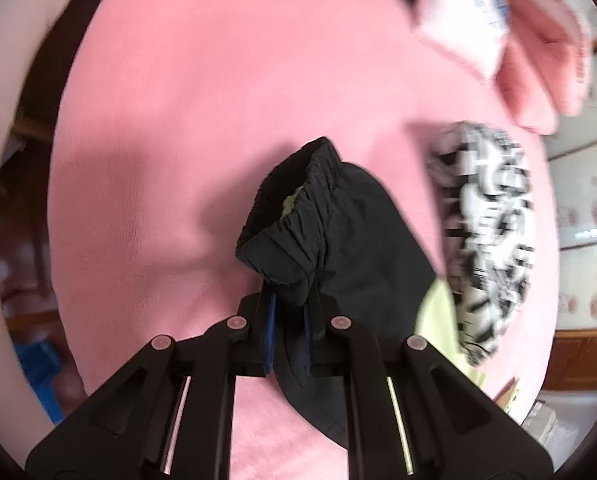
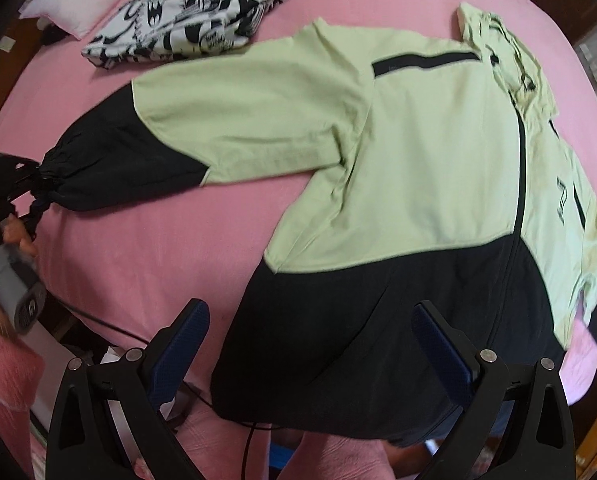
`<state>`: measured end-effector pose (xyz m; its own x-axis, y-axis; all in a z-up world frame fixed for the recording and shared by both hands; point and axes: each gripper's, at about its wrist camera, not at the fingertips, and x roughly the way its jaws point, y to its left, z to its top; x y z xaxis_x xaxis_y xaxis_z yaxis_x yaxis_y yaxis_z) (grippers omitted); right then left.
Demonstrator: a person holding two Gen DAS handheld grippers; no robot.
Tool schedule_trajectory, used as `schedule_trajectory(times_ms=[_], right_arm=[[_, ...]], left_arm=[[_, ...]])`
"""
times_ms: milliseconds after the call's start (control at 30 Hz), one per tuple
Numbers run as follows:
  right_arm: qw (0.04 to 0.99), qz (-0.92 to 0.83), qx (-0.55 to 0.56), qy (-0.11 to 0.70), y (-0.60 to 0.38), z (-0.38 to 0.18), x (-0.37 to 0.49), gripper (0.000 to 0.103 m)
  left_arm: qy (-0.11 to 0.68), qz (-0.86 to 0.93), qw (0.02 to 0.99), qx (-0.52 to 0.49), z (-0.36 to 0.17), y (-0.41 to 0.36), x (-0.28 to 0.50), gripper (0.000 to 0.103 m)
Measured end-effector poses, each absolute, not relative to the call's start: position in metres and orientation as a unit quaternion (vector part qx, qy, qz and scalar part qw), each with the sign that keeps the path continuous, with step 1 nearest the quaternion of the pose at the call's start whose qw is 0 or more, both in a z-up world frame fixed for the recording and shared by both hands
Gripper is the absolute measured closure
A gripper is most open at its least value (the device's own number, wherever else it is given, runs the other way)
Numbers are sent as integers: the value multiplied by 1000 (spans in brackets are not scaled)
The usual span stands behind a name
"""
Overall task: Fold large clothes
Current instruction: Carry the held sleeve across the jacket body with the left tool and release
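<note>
Jacket (image 2: 418,168) flat on the pink bed (image 2: 146,248), front up, one sleeve stretched out sideways.

I've got the left gripper (image 1: 290,304) clenched on the gathered black cuff (image 1: 286,236) at the end of that sleeve. Right gripper (image 2: 310,344) hangs over the black hem (image 2: 358,340) with jaws wide apart, nothing between the pads. Black-and-white printed garment (image 2: 194,12) sits near the sleeve's upper side, pillow (image 2: 82,0) beyond it. My read: next is swinging the sleeve in over the body. Risks: the bite is only on bunched elastic, so it could slip out mid-swing; with the hem unpinned, the pull may drag the whole jacket and wrinkle it; a wide arc could snag the printed garment.
</note>
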<state>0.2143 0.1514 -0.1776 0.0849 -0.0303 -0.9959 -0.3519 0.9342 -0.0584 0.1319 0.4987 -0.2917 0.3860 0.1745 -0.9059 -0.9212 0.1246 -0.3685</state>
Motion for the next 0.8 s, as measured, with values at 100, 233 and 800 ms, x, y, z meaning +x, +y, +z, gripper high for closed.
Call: schedule_trajectory(times_ms=[100, 233, 800], right_arm=[[736, 136, -131, 650, 134, -164, 231, 2], [742, 156, -100, 645, 103, -147, 256, 2], [777, 80, 68, 621, -110, -96, 312, 7]], left_arm=[[349, 411, 694, -478, -248, 485, 150, 95], [322, 384, 746, -439, -195, 443, 159, 95], [319, 196, 891, -257, -77, 141, 308, 95]])
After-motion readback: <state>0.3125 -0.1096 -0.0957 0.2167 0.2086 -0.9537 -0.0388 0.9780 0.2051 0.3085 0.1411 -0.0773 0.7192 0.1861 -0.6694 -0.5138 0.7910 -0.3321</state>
